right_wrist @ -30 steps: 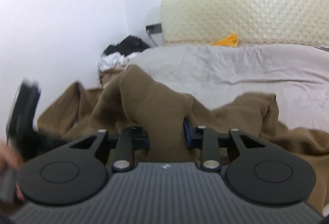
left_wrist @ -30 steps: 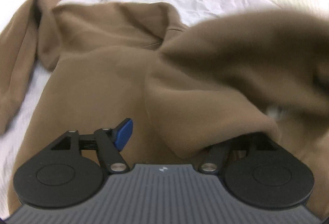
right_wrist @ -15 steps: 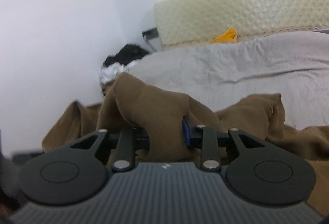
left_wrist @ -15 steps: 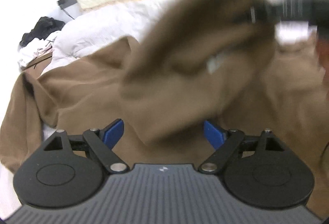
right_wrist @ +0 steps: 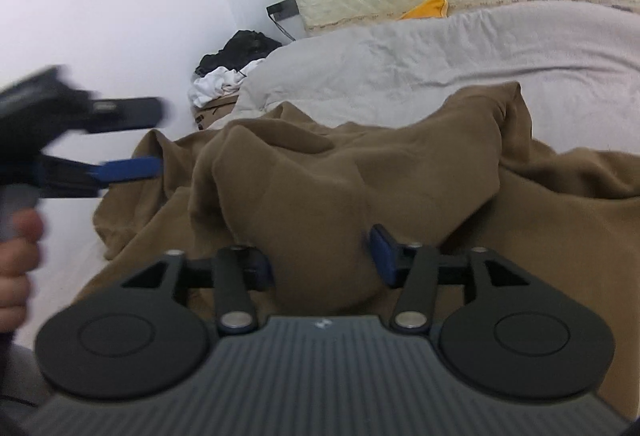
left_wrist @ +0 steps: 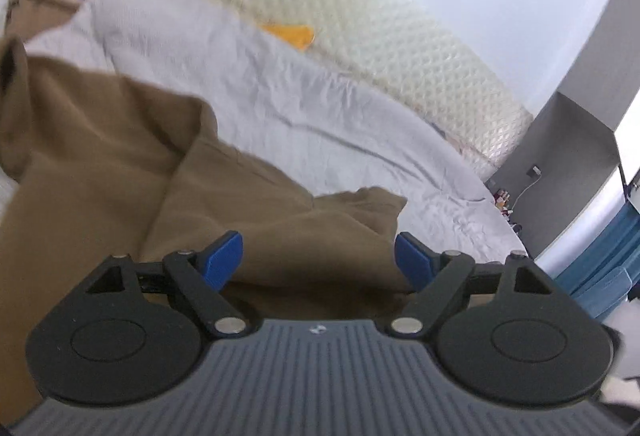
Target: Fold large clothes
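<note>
From the left wrist view, our left gripper (left_wrist: pixel 318 256) has its blue fingers (left_wrist: pixel 222 254) spread wide with nothing pinched; the brown garment (left_wrist: pixel 120 163) lies below and ahead of them, spilling off to the left over the grey bedsheet (left_wrist: pixel 320 95). A folded flap of it ends in a corner just past the right finger. Beyond sit the quilted headboard (left_wrist: pixel 360 31) and a scrap of orange cloth (left_wrist: pixel 292 33).

Over to the right wrist view: our right gripper (right_wrist: pixel 320 256) is opening, and a thick bunch of the brown garment (right_wrist: pixel 340 187) sits between the fingers, bulging up ahead of them. We cannot tell whether the pads are clear of it yet. The fabric is heavy, soft and rumpled, its long run going left to right across the bed in front of us, one end trailing toward the wall side. The left gripper (right_wrist: pixel 132 139) hangs blurred above that trailing end, with a hand (right_wrist: pixel 16 268) on its handle, so we judge the left is nearer that loose side and the right nearer the bunched middle.
</note>
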Demonstrator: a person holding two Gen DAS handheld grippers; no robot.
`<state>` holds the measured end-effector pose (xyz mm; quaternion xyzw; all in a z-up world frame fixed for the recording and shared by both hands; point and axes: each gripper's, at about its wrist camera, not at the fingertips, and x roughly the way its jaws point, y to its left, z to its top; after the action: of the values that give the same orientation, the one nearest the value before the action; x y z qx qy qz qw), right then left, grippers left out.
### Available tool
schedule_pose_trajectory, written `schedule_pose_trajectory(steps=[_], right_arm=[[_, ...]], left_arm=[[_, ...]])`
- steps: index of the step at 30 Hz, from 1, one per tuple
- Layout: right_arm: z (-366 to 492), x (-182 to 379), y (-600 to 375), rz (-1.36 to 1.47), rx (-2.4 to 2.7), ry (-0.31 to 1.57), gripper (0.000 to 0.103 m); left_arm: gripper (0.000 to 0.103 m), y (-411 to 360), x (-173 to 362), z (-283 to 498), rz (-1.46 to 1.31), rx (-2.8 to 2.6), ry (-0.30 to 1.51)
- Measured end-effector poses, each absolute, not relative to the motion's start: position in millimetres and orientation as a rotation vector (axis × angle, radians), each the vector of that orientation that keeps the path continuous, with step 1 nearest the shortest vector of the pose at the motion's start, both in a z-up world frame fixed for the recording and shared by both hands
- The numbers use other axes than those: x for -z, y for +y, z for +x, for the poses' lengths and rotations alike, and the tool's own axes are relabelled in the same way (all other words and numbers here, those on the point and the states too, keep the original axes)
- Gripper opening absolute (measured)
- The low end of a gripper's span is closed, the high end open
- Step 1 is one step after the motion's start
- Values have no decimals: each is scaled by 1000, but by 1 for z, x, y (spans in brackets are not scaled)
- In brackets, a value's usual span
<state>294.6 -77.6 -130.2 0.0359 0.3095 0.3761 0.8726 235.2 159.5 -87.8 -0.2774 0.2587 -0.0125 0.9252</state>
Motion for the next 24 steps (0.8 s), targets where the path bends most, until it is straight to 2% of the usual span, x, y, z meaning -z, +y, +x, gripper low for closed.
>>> schedule_pose_trajectory(steps=[2,6,12,15,16,17,19,24], right_arm=[[287,124,-85,96,-820,650,73],[267,113,-112,191,-872,615,74],[283,95,-107,241,-782,493,74],[309,101,-100,353,-743,520,61],[317,104,-97,373,-740,534,54],[322,108,-92,371,-741,549,46],[333,119,-75,290,-732,604,38],[343,157,-51,114,-694,724,39]], left_arm=[[81,163,98,251,-602,28,539],[77,165,117,262,-641,43,535],[74,174,113,262,-664,75,432],[66,165,116,270,-592,76,495],[65,162,119,274,-572,77,513],[63,161,126,276,-566,84,535],[59,161,137,282,-579,90,585],[52,156,173,299,-527,53,752]])
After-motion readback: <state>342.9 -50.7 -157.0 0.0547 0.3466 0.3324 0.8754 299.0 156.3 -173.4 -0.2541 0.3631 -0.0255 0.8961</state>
